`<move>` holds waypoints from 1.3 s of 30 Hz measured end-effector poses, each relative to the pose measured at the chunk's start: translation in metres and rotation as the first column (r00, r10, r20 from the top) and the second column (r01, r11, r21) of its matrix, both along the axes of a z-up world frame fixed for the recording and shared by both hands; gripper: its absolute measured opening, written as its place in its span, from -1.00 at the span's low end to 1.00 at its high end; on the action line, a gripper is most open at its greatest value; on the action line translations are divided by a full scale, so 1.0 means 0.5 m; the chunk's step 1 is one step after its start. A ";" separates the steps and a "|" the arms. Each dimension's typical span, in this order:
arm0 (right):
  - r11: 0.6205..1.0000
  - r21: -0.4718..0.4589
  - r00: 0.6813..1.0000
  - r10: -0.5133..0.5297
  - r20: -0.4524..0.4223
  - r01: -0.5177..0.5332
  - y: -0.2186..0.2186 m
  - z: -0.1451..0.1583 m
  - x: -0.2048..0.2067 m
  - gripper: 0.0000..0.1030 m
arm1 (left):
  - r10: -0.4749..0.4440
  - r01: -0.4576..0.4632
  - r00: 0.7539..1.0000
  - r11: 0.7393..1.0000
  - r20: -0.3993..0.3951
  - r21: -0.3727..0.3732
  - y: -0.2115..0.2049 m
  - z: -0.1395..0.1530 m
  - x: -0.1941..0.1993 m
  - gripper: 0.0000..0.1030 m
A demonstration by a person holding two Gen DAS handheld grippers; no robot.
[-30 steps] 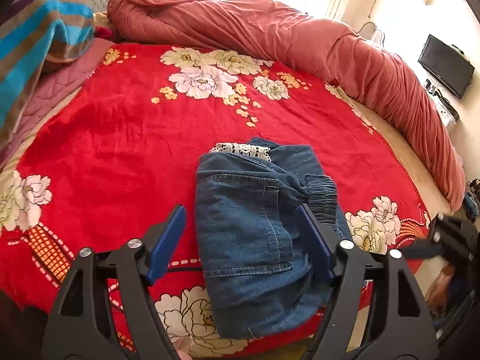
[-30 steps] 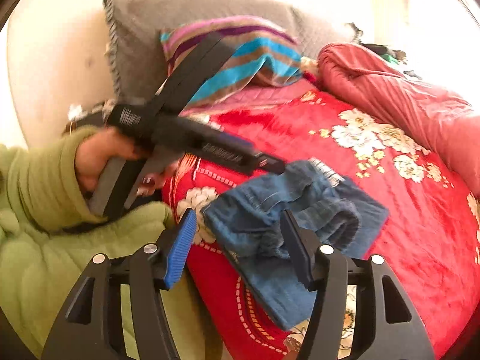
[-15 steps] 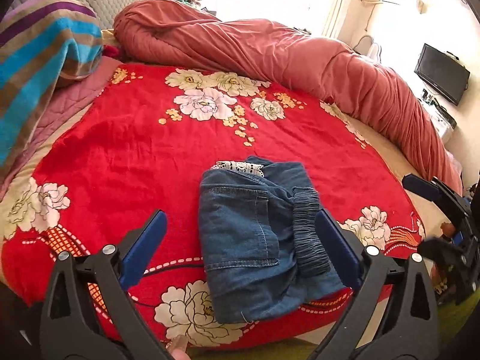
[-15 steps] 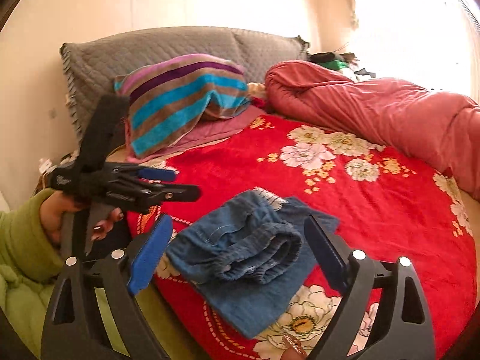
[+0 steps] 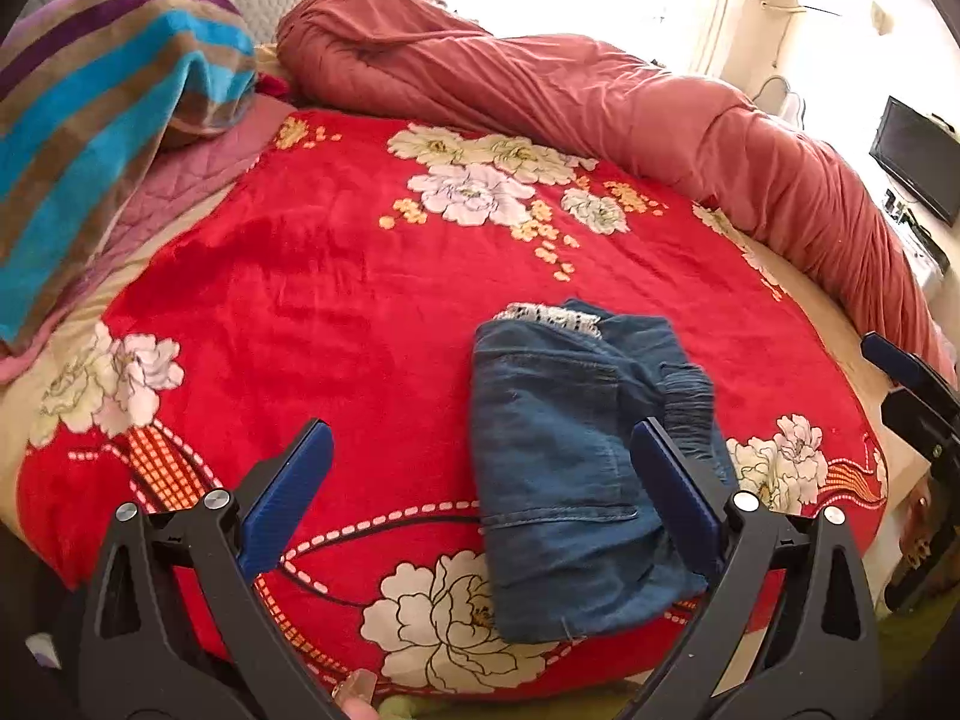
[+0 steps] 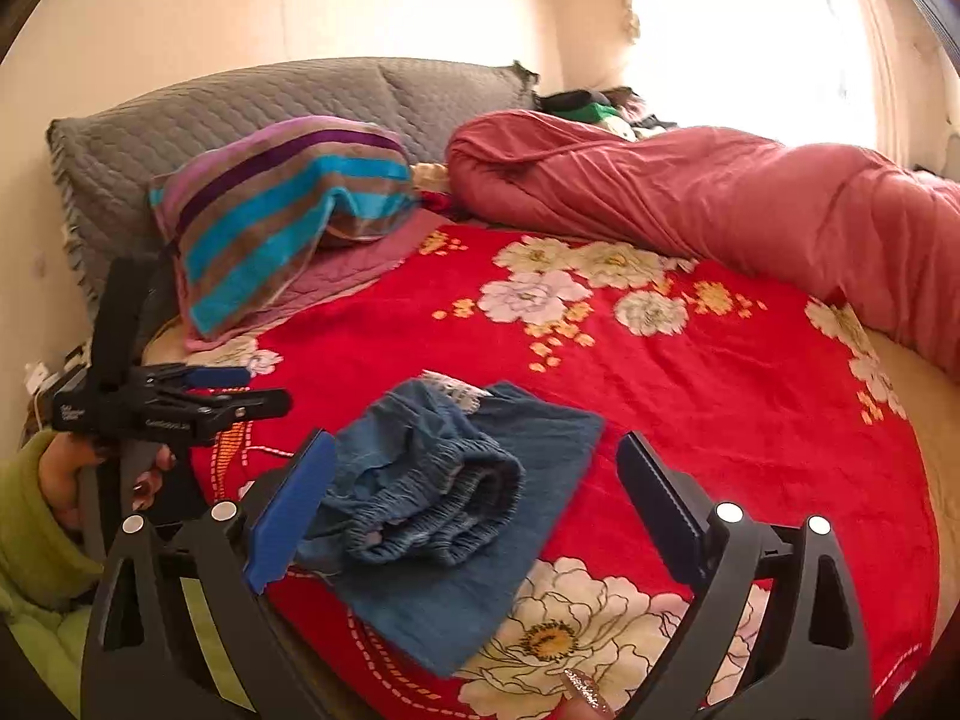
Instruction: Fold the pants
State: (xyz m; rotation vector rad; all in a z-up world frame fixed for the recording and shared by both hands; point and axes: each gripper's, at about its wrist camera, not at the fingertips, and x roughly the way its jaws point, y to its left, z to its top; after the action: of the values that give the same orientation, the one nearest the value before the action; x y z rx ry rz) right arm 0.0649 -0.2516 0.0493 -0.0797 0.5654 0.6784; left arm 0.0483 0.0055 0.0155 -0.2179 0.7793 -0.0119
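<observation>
Both grippers have drawn back from the folded pants since a second ago. Left gripper hangs wide open and empty, the denim bundle at its one o'clock on the red floral blanket. Right gripper gapes just as wide, gripping nothing, pants at its eleven o'clock.

Your left gripper sits at the bottom of its frame, blue pads spread wide, gripping nothing. Your right gripper is the same: wide apart, empty, low in its frame. In the right view your left hand shows at lower left, green sleeve, wrapped around the handle.
</observation>
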 end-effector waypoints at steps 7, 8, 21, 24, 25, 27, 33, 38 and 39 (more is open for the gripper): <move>0.995 -0.018 0.988 -0.100 -0.115 0.099 -0.013 -0.047 0.049 0.82 | -0.009 0.008 0.999 0.999 -0.034 -0.041 0.007 -0.031 0.012 0.80; 0.995 -0.015 0.985 -0.104 -0.138 0.103 -0.016 -0.056 0.055 0.82 | -0.011 0.009 0.999 0.999 -0.037 -0.045 0.006 -0.035 0.013 0.80; 0.996 -0.025 0.933 -0.092 -0.349 0.089 0.006 -0.159 0.114 0.51 | -0.056 0.051 0.993 0.997 -0.102 -0.055 -0.017 -0.093 0.061 0.80; 0.996 -0.007 0.911 -0.084 -0.404 0.088 0.010 -0.181 0.133 0.37 | -0.059 0.052 0.991 0.996 -0.118 -0.066 -0.021 -0.103 0.074 0.78; 0.996 0.000 0.905 -0.083 -0.418 0.092 0.011 -0.187 0.138 0.35 | -0.065 0.056 0.990 0.996 -0.124 -0.071 -0.023 -0.107 0.079 0.76; 0.996 0.016 0.887 -0.075 -0.455 0.092 0.014 -0.202 0.152 0.18 | -0.071 0.062 0.989 0.995 -0.133 -0.074 -0.026 -0.112 0.087 0.64; 0.997 0.017 0.874 -0.061 -0.483 0.079 0.031 -0.226 0.171 0.11 | -0.126 0.109 0.978 0.988 -0.163 -0.108 -0.048 -0.133 0.105 0.28; 0.998 0.004 0.877 -0.055 -0.477 0.065 0.043 -0.233 0.177 0.13 | -0.147 0.128 0.974 0.985 -0.171 -0.120 -0.062 -0.142 0.117 0.20; 0.998 0.002 0.879 -0.054 -0.475 0.062 0.046 -0.235 0.178 0.14 | -0.155 0.136 0.973 0.984 -0.174 -0.116 -0.067 -0.143 0.119 0.19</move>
State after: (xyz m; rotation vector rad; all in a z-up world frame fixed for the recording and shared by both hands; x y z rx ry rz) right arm 0.1541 -0.2289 -0.0681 0.1257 1.0318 0.6451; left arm 0.1080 -0.0278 -0.0561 -0.2626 0.9773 -0.1737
